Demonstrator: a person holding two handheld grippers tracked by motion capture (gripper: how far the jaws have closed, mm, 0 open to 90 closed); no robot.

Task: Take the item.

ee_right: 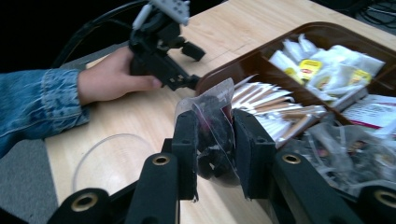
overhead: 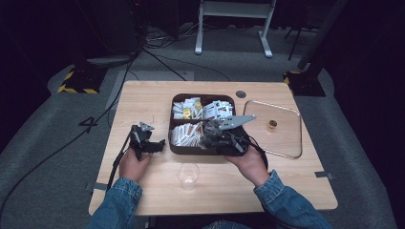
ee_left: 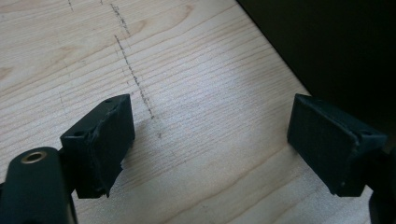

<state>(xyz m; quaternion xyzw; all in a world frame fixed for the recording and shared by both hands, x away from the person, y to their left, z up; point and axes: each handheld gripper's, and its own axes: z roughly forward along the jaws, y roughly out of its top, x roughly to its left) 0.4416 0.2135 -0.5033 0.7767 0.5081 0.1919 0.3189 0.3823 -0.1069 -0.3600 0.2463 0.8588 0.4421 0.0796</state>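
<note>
Right gripper (ee_right: 214, 154): its two black jaws are clamping a small clear packet (ee_right: 212, 135) of dark contents between the pads, the packet's top edge sticking up above them.
Packet's place: it is hanging in the jaws above the near edge of the brown tray (ee_right: 243, 63), in front of the compartment of paper sticks (ee_right: 275, 105); in the high view the right gripper (overhead: 217, 136) is sitting over the tray's near right compartment.
Right hand (overhead: 249, 162): it is gripping the tool from the near side, a denim sleeve (overhead: 282, 200) trailing back to the table's edge.
Left gripper (ee_left: 210, 140): its jaws are standing wide apart with nothing between them, just bare wooden table (ee_left: 196, 93) beneath, pencil-like marks running across the grain.
Left gripper's place: in the high view it (overhead: 148, 140) is resting on the table just beside the tray's left wall, held by the left hand (overhead: 135, 164).
Tray contents: white sachets and yellow-tagged tea bags (ee_right: 327, 67) are lying in the far compartments, more clear packets (ee_right: 350, 149) in the near right one.
Plastic cup (overhead: 187, 175): it is standing upright on the table near the person, between the two hands and apart from the tray.
Clear lid (overhead: 277, 128): it is lying flat to the right of the tray, a small gold knob at its middle.
</note>
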